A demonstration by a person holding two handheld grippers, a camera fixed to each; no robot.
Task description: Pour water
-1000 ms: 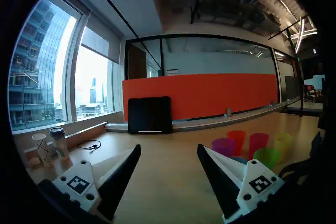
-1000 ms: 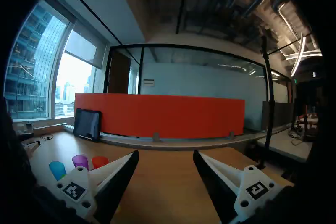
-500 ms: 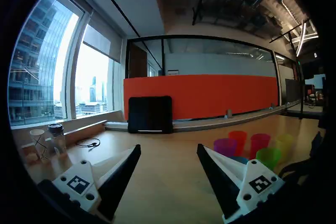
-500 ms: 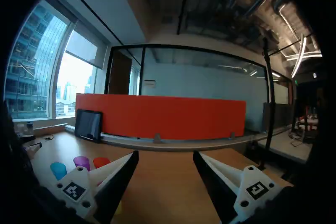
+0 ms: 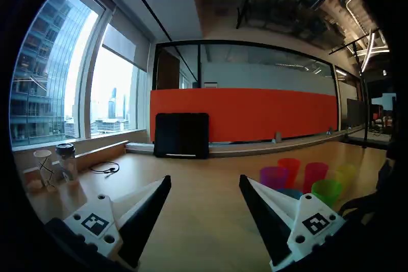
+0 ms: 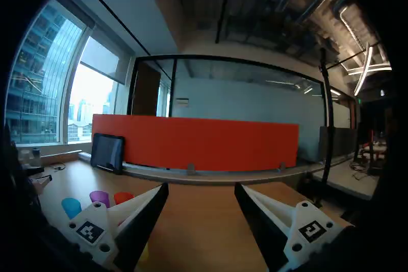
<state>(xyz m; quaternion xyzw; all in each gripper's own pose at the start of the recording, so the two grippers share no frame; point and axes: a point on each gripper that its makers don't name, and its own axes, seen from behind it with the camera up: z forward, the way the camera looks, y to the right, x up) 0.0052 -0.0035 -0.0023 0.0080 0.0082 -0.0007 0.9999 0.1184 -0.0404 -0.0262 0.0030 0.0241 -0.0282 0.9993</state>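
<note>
In the left gripper view my left gripper (image 5: 205,185) hangs open over the wooden table (image 5: 204,221), nothing between its fingers. Several plastic cups stand just right of it: purple (image 5: 273,176), red (image 5: 289,167), pink (image 5: 314,174), green (image 5: 326,190) and yellow (image 5: 347,172). In the right gripper view my right gripper (image 6: 201,193) is open too, above the same table (image 6: 204,226). Blue (image 6: 71,206), purple (image 6: 99,198) and red (image 6: 123,197) cups sit at its lower left, partly behind the left finger (image 6: 130,221).
A black tablet (image 5: 181,135) leans against the orange divider (image 5: 245,114) at the table's back. A lidded bottle (image 5: 67,161) and a small glass (image 5: 44,167) stand by the window, with a cable (image 5: 104,169) nearby. A black pole (image 6: 326,134) rises at the right.
Both views have tilted slightly upward, so the bottle and tablet sit a little higher in the left view. Both grippers stay open; the cups have not moved.
</note>
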